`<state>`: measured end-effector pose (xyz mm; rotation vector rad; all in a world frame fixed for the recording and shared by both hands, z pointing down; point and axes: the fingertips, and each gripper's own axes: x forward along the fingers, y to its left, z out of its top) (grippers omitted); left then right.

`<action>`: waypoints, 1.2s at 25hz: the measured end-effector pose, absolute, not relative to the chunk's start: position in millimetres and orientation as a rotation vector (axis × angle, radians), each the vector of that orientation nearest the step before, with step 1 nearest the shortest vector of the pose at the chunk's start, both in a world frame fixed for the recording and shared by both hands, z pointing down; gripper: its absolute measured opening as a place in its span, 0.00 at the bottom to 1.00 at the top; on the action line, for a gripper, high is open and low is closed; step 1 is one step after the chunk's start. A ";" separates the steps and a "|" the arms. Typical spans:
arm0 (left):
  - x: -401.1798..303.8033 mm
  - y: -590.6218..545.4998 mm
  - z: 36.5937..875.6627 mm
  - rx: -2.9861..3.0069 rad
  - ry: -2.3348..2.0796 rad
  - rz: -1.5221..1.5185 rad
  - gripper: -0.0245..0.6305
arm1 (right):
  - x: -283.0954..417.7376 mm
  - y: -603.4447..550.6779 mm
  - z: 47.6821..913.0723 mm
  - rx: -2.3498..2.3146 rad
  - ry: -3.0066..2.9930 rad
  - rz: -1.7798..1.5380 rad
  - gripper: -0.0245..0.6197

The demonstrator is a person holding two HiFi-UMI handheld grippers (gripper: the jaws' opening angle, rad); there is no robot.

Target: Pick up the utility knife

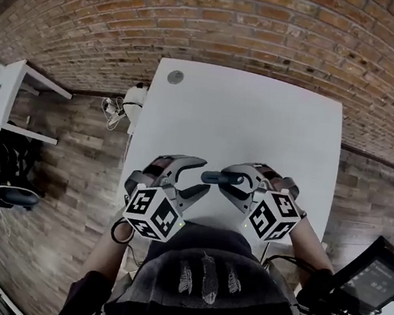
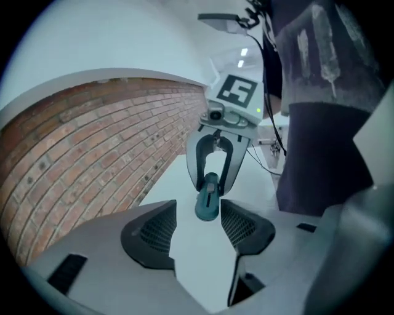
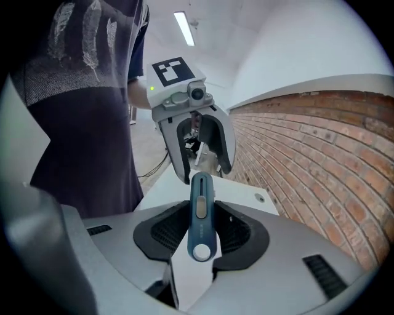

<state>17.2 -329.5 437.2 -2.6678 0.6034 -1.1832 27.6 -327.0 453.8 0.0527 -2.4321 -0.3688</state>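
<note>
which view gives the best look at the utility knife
The right gripper view: the utility knife fills the middle, its whole face, slider and end hole clear. The left gripper view shows it end-on and foreshortened; the head view shows only a small dark bar.

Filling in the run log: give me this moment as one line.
right gripper: shut on utility knife | knife: held above white table | left gripper: open, empty, facing knife's free end

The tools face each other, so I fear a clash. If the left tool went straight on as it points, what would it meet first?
Likely the end of the utility knife, right ahead of the open jaws of the left tool; the right tool grips its other end. Depth is unclear.
</note>
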 end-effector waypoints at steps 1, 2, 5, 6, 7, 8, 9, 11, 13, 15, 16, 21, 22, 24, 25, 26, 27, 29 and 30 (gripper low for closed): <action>17.9 -325.8 439.3 -2.639 0.581 -1.210 0.35 | 26.4 -322.4 452.4 0.035 -2.435 -0.378 0.24; 18.5 -321.9 440.7 -2.619 0.563 -1.229 0.35 | 25.7 -318.0 451.4 0.018 -2.434 -0.390 0.24; 21.2 -310.9 443.4 -2.589 0.527 -1.262 0.35 | 25.6 -306.3 450.0 -0.034 -2.414 -0.438 0.24; 23.0 -307.4 444.8 -2.581 0.515 -1.274 0.35 | 26.0 -303.0 448.9 -0.052 -2.411 -0.451 0.24; 25.1 -304.1 446.3 -2.568 0.504 -1.287 0.35 | 25.8 -299.3 446.8 -0.069 -2.418 -0.453 0.24; 26.8 -301.2 447.8 -2.549 0.496 -1.301 0.35 | 24.6 -295.2 443.8 -0.087 -2.435 -0.445 0.24; 27.7 -298.9 448.9 -2.524 0.494 -1.316 0.35 | 22.6 -291.2 441.0 -0.104 -2.450 -0.436 0.24; 26.7 -295.9 449.8 -2.476 0.505 -1.342 0.34 | 17.6 -286.2 440.2 -0.131 -2.448 -0.449 0.24; 23.1 -290.7 451.3 -2.456 0.519 -1.366 0.34 | 12.6 -282.7 444.1 -0.153 -2.432 -0.469 0.24; 18.2 -282.9 454.7 -2.455 0.521 -1.385 0.31 | 7.1 -277.5 446.9 -0.173 -2.428 -0.475 0.24; 15.6 -279.1 456.5 -2.454 0.520 -1.390 0.27 | 4.1 -274.8 447.8 -0.179 -2.426 -0.480 0.24; 3.6 -276.8 455.9 -2.477 0.569 -1.349 0.25 | -7.7 -272.7 446.3 -0.153 -2.425 -0.494 0.24; 0.5 -278.3 453.9 -2.487 0.585 -1.333 0.25 | -10.2 -274.7 444.3 -0.135 -2.430 -0.490 0.24; -8.9 -281.8 449.5 -2.501 0.620 -1.305 0.25 | -15.8 -279.9 439.3 -0.092 -2.444 -0.475 0.24; -16.3 -282.9 447.6 -2.502 0.638 -1.297 0.25 | -19.6 -282.3 436.1 -0.069 -2.459 -0.462 0.24; -25.4 -283.0 445.7 -2.504 0.655 -1.290 0.25 | -24.2 -284.0 432.5 -0.043 -2.480 -0.441 0.24; -36.3 -282.3 443.6 -2.511 0.677 -1.280 0.25 | -29.5 -285.2 428.6 -0.013 -2.508 -0.414 0.24; -63.4 -280.8 437.0 -2.551 0.754 -1.228 0.25 | -43.1 -287.4 419.5 0.063 -2.578 -0.336 0.24; -79.5 -281.1 432.0 -2.581 0.815 -1.179 0.25 | -51.6 -288.8 414.0 0.106 -2.621 -0.282 0.24</action>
